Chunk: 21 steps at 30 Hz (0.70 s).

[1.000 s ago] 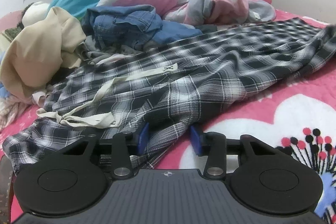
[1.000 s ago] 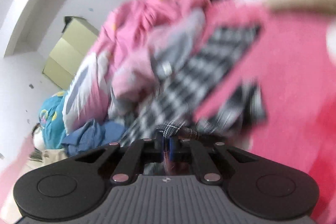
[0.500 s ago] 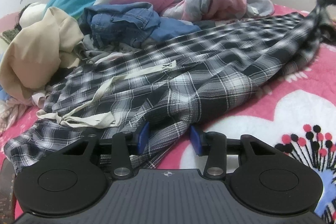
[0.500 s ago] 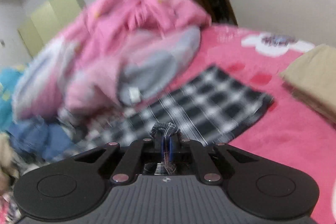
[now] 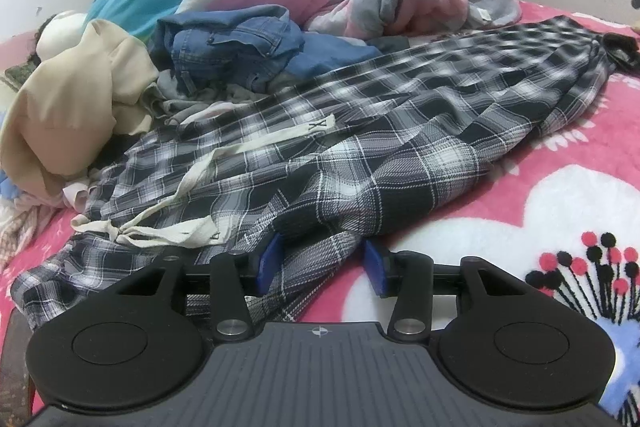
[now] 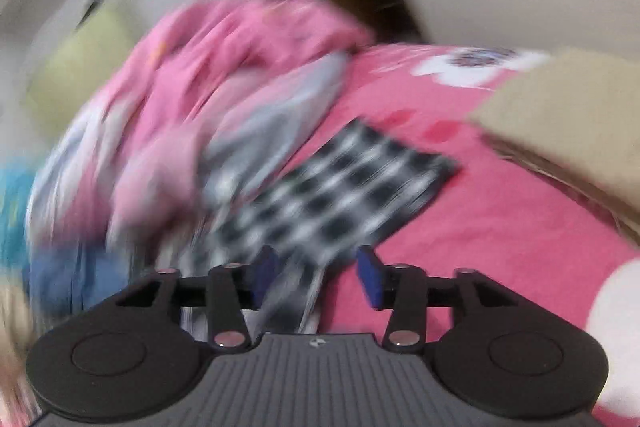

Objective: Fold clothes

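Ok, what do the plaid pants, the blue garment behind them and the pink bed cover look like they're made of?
Plaid pants: thin woven fabric, probably cotton flannel, matte; it drapes in soft creases, with a flat off-white drawstring.
Blue garment: denim, judging by its faded wash, stitched seams and stiff folds.
Pink bed cover: plush fleece, apparently; its printed surface looks fuzzy.

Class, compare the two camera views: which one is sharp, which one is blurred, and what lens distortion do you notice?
Left wrist view: sharp, with the plaid trousers and jeans crisp, though the fisheye bends the bed's edges. Right wrist view: heavily motion-smeared, with the pink bedding and plaid cloth streaked, while the right claw itself stays crisp.
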### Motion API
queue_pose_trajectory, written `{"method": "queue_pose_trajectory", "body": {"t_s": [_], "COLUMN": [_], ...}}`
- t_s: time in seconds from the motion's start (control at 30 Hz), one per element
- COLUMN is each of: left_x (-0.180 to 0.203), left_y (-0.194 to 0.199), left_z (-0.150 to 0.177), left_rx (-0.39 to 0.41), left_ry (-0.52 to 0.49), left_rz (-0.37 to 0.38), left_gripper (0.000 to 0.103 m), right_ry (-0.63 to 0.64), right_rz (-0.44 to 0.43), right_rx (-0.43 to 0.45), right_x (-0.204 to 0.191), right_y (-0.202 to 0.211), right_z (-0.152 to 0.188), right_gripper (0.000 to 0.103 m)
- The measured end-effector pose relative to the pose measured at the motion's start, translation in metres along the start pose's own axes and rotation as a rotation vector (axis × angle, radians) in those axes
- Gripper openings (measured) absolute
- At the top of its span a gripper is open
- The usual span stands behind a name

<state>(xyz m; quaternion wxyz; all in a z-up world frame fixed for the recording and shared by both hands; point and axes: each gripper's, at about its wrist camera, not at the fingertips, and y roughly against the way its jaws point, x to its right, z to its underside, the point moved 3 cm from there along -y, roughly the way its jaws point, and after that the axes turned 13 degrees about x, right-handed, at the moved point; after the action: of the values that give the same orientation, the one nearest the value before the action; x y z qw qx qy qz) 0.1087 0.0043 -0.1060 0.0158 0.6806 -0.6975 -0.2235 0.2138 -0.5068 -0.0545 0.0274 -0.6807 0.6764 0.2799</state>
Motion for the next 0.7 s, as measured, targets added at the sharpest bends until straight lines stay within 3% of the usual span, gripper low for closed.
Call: {"method": "queue_pose_trajectory", "body": {"t_s": [0.03, 0.13, 0.17, 0.27, 0.3, 0.37, 0.4, 0.6, 0.7], "left_x": [-0.001, -0.002, -0.001, 0.002, 0.003, 0.003, 0.003, 0.003, 0.003], "left_y": [0.000, 0.001, 0.001, 0.003, 0.004, 0.005, 0.005, 0.003, 0.003], "left_z": [0.000, -0.002, -0.002, -0.003, -0.003, -0.003, -0.003, -0.003, -0.003], "left_rx": [-0.003, -0.012, -0.015, -0.021, -0.023, -0.025, -0.026, -0.032, -0.030], "left_ry": [0.004, 0.013, 0.008, -0.014, -0.019, -0.024, -0.025, -0.025, -0.024], "left_rz": [-0.003, -0.009, -0.011, -0.017, -0.018, -0.020, -0.020, -0.018, -0.016], "left_gripper": [0.050, 0.051, 0.051, 0.052, 0.052, 0.053, 0.053, 0.053, 0.053], "right_ry": [0.101, 0.403, 0.504, 0.595, 0.575, 0.531, 0.501, 0.270, 0.076], "right_rz": [-0.017, -0.067, -0.066, -0.043, -0.043, -0.027, -0.016, 0.030, 0.089], "right_rx": [-0.037, -0.147, -0.143, -0.196, -0.192, -0.185, -0.176, -0.057, -0.004], "right_x": [-0.015, -0.060, -0.072, -0.083, -0.080, -0.074, -0.068, -0.031, 0.002], "right_y": [0.002, 0.009, 0.008, -0.007, -0.010, -0.015, -0.015, -0.021, -0.039], "right_z": [0.011, 0.046, 0.059, 0.085, 0.085, 0.080, 0.070, -0.009, -0.047], "right_gripper": [0.066, 0.066, 0.066, 0.062, 0.057, 0.018, 0.008, 0.007, 0.010]}}
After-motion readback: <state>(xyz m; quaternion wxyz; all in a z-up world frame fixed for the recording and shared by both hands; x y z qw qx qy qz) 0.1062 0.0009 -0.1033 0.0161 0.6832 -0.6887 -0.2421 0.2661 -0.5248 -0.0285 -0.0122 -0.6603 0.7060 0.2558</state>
